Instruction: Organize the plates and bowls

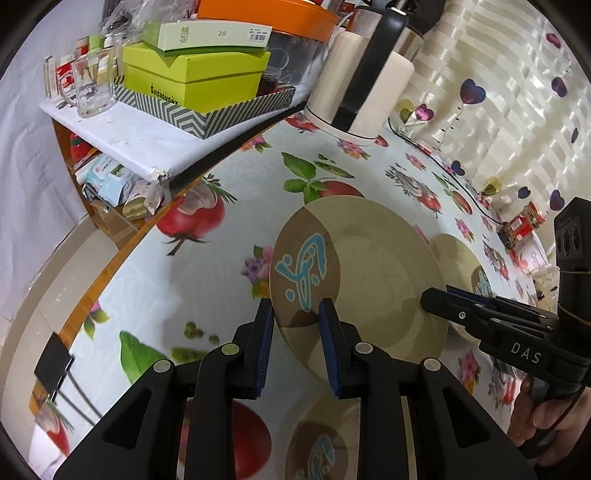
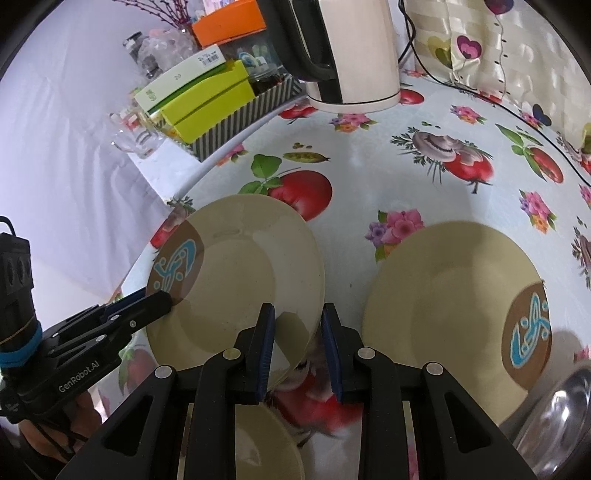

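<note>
A beige plate [image 1: 373, 273] (raised off the worktop [image 1: 229, 288]) is straddled at opposite rims by 2 spread tongs, left tongs [image 1: 296, 314] and right tongs [image 2: 298, 317].

The light is bright and soft, the shiny tablecloth [image 2: 369, 177] has white glare, and the edges bend round.

"DAS" on right tongs [image 1: 424, 297]; "GenRobot.AI" on left tongs [image 2: 168, 297]; "SHISHANGNY" on green box [image 1: 192, 79]; "2.0" on flat box [image 1: 207, 35].
</note>
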The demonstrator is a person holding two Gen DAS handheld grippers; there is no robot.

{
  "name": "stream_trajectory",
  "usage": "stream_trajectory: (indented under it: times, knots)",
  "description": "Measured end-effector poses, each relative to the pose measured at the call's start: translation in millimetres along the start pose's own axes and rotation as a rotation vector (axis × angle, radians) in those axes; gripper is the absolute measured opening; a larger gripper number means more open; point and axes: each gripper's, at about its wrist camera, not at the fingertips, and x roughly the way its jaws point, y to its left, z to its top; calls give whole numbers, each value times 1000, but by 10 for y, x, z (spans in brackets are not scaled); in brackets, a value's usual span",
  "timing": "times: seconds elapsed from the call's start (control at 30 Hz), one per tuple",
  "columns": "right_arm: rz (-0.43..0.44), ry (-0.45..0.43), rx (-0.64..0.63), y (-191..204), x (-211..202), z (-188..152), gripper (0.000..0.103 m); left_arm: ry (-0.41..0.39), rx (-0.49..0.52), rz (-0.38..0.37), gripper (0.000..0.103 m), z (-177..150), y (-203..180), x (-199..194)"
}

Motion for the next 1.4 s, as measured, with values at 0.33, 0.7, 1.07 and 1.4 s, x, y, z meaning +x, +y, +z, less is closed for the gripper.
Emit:
stream_trajectory:
  times: [0.33, 0.7, 1.07, 1.4]
  knots:
    - [5, 1, 23, 39, -247, -414, 25, 19, 39, 10, 26, -336, -129, -251]
    - [2, -5, 41, 108, -474, -794, 25, 29, 67, 0, 26, -636, -199, -450]
    - [-14, 18, 61, 138, -498, -1067, 25, 62, 83, -4, 26, -860, -202, -494]
    - [-33, 32, 46, 186, -475, -1152, 26, 79, 88, 5, 26, -935, -191, -506]
